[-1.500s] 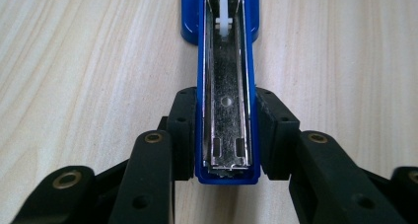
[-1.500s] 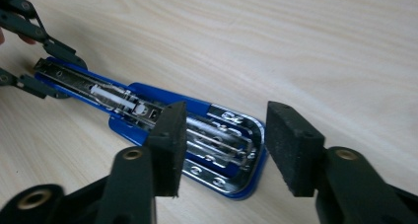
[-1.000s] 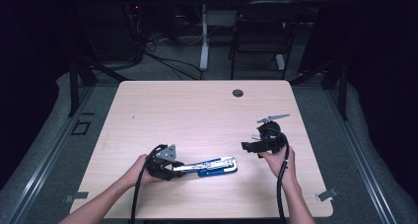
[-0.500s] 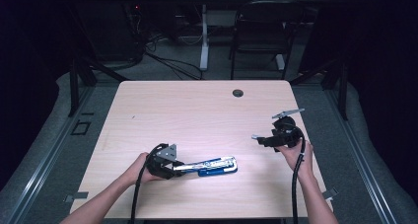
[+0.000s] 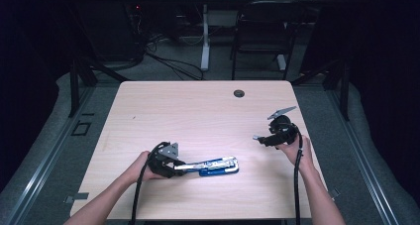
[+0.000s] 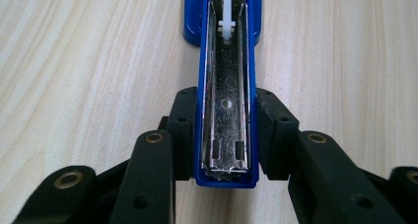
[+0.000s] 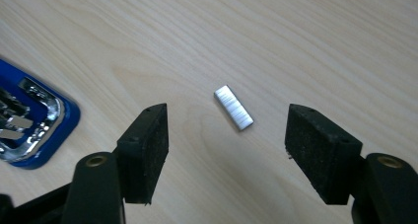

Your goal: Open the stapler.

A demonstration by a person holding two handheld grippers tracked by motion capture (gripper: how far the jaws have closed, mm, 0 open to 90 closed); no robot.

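Left gripper clamps the open blue stapler; right gripper has swung away from it, jaws closing but still wide around the staple strip, ready to pinch

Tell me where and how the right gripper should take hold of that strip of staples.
Grip the strip of staples across its narrow width, pads on its two long sides, coming straight down from above. It lies flat and slanted on the table between the right gripper's open jaws, so turning the wrist to match that slant would likely help.
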